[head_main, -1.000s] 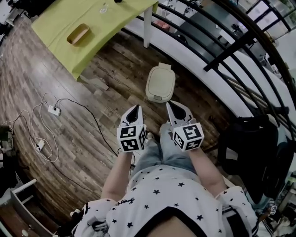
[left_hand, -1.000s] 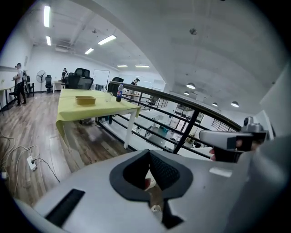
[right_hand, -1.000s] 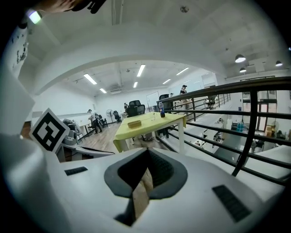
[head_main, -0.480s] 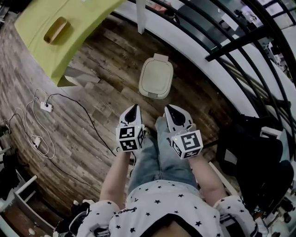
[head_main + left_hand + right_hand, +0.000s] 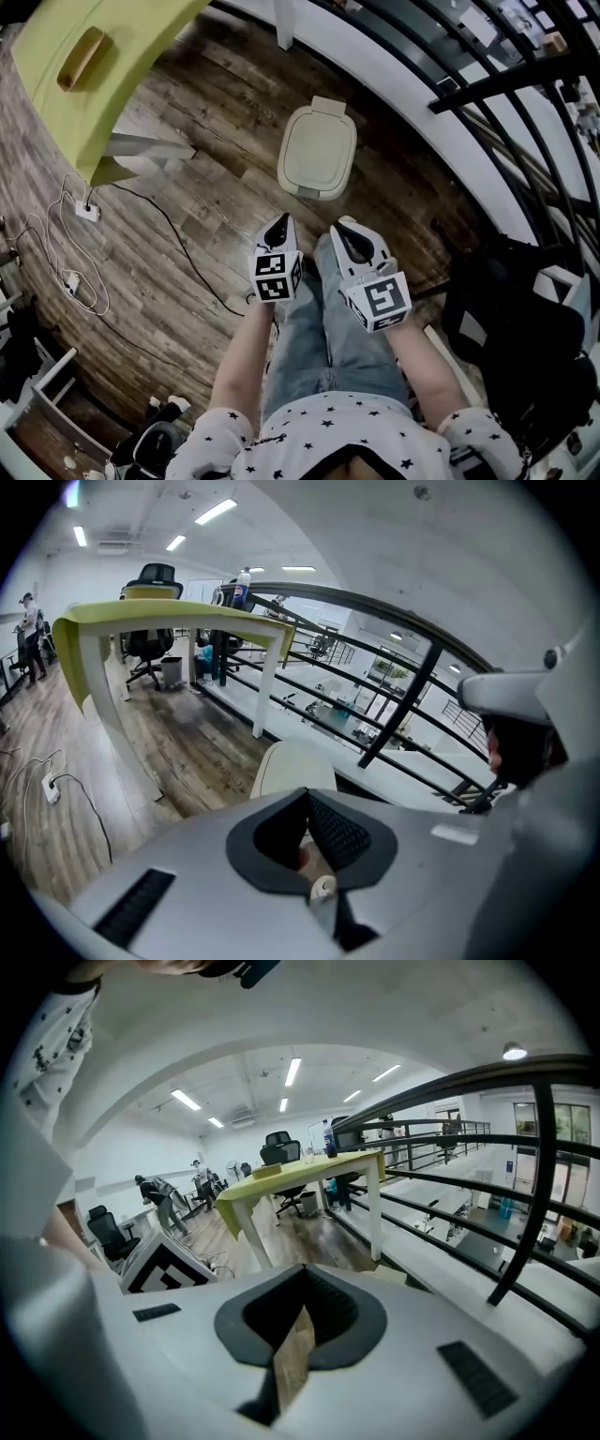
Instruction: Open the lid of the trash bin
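Note:
The cream trash bin [image 5: 317, 152] stands on the wooden floor with its lid down, close to the white ledge under the railing. In the head view both grippers hang over the person's legs, short of the bin. The left gripper [image 5: 278, 218] points at the bin's near edge with its jaws together and nothing in them. A little to the right, the right gripper [image 5: 340, 226] is shut and empty as well. The left gripper view shows the bin [image 5: 295, 766] just past the closed left gripper [image 5: 305, 793]. In the right gripper view the right gripper [image 5: 302, 1269] is closed.
A yellow-green table [image 5: 94, 94] with a wooden tray [image 5: 80, 58] stands at the upper left, its white leg [image 5: 284, 23] behind the bin. Cables and a power strip [image 5: 86, 211] lie on the floor at left. A black railing [image 5: 487, 84] runs along the right, and a black bag [image 5: 516, 309] sits beside the person.
The bin now lies nearer and larger in the head view, and the table has slid to the upper left. Both grippers stay shut, carried forward with the person.

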`<state>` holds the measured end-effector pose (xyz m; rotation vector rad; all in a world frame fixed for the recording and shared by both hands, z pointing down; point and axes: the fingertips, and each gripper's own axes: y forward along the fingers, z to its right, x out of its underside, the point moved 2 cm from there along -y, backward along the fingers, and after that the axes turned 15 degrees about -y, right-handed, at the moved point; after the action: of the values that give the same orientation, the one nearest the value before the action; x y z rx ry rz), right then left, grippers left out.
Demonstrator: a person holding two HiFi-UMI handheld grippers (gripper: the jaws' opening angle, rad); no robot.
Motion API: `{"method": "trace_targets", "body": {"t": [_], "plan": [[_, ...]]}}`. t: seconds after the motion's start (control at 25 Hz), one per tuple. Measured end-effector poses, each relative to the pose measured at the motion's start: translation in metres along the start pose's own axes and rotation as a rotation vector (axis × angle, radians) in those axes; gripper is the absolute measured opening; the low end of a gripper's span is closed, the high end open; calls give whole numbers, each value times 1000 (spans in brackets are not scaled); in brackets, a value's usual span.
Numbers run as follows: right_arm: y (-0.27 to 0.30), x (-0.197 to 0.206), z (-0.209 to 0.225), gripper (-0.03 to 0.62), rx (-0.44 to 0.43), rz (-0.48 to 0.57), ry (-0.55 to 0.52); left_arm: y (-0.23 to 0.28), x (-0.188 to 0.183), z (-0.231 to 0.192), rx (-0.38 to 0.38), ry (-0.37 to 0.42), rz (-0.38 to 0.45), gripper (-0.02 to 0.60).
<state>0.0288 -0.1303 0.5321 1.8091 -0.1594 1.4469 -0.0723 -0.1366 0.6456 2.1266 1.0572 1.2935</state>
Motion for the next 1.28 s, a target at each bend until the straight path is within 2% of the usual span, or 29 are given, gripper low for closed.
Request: {"method": "trace_targets", "body": {"t": [0.2,0.64,1.08,1.28], "plan": [[12,29,-3,-6,-40,-32,2,39,22,-12,-20,-8,-39,11],[35,85,18,-6,-22,-71,52,109,65,-28,-42,4,-127,11],[47,120,30,-6,-4,-97,104,161,106,-44,-49,69,-235,11],[45,130,35,-6,-6,-106,115,173,117,-47,-65,56,-254,11]]}}
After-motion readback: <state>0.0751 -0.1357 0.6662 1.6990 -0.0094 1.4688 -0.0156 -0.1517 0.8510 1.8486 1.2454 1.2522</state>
